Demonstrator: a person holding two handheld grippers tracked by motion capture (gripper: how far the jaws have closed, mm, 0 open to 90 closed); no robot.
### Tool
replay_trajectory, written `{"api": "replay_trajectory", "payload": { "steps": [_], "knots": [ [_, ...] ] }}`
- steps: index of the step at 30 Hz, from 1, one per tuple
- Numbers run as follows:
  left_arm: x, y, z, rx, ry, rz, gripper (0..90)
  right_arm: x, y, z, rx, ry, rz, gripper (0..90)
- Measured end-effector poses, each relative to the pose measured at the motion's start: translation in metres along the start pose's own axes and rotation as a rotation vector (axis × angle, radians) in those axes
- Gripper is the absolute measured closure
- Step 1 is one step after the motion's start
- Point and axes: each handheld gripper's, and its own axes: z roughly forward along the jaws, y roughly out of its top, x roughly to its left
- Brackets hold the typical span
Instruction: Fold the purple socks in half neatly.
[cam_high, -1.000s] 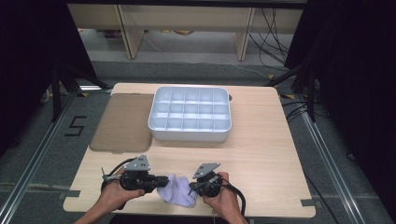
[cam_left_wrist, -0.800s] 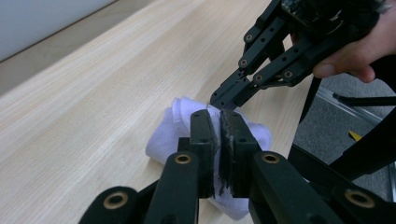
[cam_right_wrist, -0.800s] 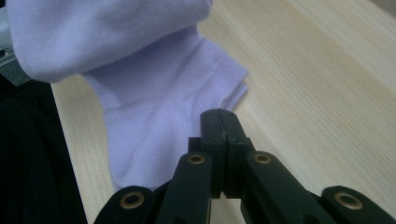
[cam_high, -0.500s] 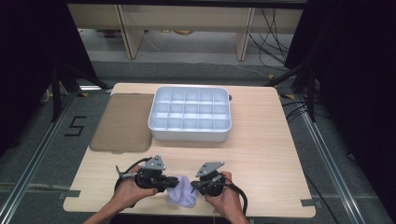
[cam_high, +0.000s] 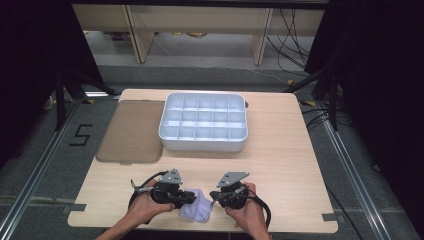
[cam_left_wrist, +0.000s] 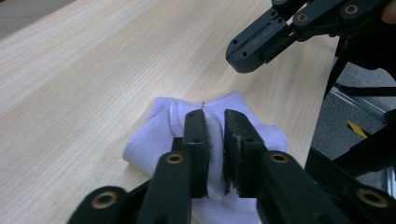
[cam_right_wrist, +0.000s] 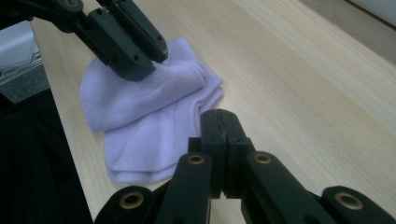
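Item: lilac sock (cam_left_wrist: 205, 149), folded, lying on the counter (cam_high: 280, 165). Left gripper (cam_left_wrist: 215, 144): fingers slightly parted, just opening, fabric between them, apparently released. Right gripper (cam_right_wrist: 223, 140): fingers closed, empty, just beside the sock. Divided tray (cam_high: 204, 122) beyond the fingers: unfilled; placement judged outstanding.

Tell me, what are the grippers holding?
Nothing: the left gripper, jaws just opening, straddles the lilac fabric sock at its middle fold; the right gripper is shut, empty.

A white compartment tray (cam_high: 203, 122) sits toward the far side of the light wooden table (cam_high: 280, 165) — a grid of small cells. Just beside it, on its left, lies a flat brown mat (cam_high: 131, 131).
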Motion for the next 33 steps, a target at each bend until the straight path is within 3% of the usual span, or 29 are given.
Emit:
{"api": "replay_trajectory", "payload": {
  "steps": [1, 4, 9, 12, 15, 22, 26, 29, 33],
  "knots": [
    [-0.001, 0.0, 0.0, -0.017, -0.008, -0.014, 75.2, -0.001, -0.001, 0.002, -0.022, 0.001, -0.007, 90.0],
    [0.0, 0.003, -0.002, -0.036, -0.044, -0.031, 65.2, -0.003, -0.002, -0.001, -0.023, -0.006, 0.011, 90.0],
    [-0.001, 0.007, -0.01, -0.09, -0.071, -0.051, 56.7, -0.004, -0.003, -0.005, -0.009, -0.009, 0.021, 90.0],
    [0.001, 0.01, -0.021, -0.124, -0.066, -0.056, 57.1, -0.002, -0.003, -0.005, -0.026, -0.003, 0.036, 90.0],
    [0.003, 0.008, -0.029, -0.14, -0.055, -0.051, 63.8, -0.004, -0.003, -0.009, -0.034, -0.01, 0.024, 90.0],
    [0.009, -0.02, -0.016, 0.018, -0.027, 0.019, 77.6, 0.002, 0.002, -0.014, -0.052, 0.009, 0.008, 90.0],
    [0.004, -0.028, -0.008, 0.057, -0.031, 0.018, 82.4, 0.01, 0.008, -0.013, -0.064, 0.016, -0.026, 90.0],
    [-0.004, -0.03, -0.002, 0.083, -0.037, 0.049, 83.1, 0.017, 0.013, -0.009, -0.069, 0.036, -0.032, 90.0],
    [-0.008, -0.03, 0.0, 0.082, -0.03, 0.056, 83.3, 0.023, 0.019, 0.001, -0.051, 0.056, -0.064, 90.0]
  ]
}}
